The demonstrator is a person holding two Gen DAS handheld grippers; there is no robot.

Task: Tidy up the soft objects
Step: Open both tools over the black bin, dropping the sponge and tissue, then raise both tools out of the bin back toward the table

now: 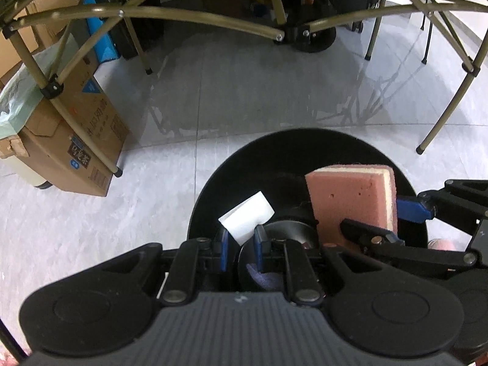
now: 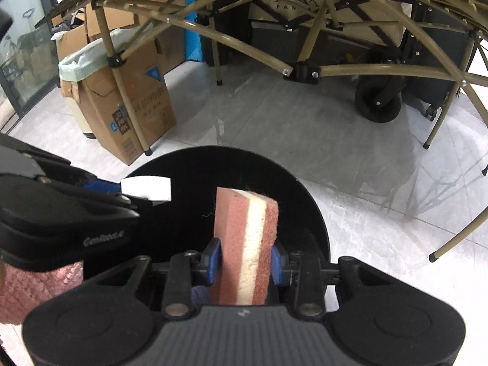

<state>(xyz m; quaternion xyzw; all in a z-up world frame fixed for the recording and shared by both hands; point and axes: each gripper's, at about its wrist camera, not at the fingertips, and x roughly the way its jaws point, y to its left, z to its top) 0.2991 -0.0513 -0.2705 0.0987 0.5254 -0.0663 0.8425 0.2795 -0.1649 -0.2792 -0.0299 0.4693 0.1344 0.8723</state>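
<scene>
Left tongs (image 1: 241,238): pinched nearly closed on a thin white foam pad (image 1: 247,216); blue pads pressed its lower corner.
White foam pad: flat rectangular slab, plain white, clean edges, tilted diagonally; it stuck up and out past the fingertips, above the black bin (image 1: 305,149).
Right tongs (image 2: 245,259): narrow, clamped on a pink layered sponge (image 2: 247,244), one blue pad on each broad face.
Pink layered sponge: thick block, two rough pink-brown outer layers with a cream-white strip between; broad face had small pits; loose fibres at the top edge. It stood upright in the jaws, over the bin's opening.
Black bin: round, dark inside, directly below both tongs, on the grey tiled floor (image 1: 259,100); contents unclear.
Pad vs sponge: side by side, apart, not touching.
Surroundings: cardboard box (image 1: 82,140) to the left; tan folding frame (image 1: 195,15) behind.
</scene>
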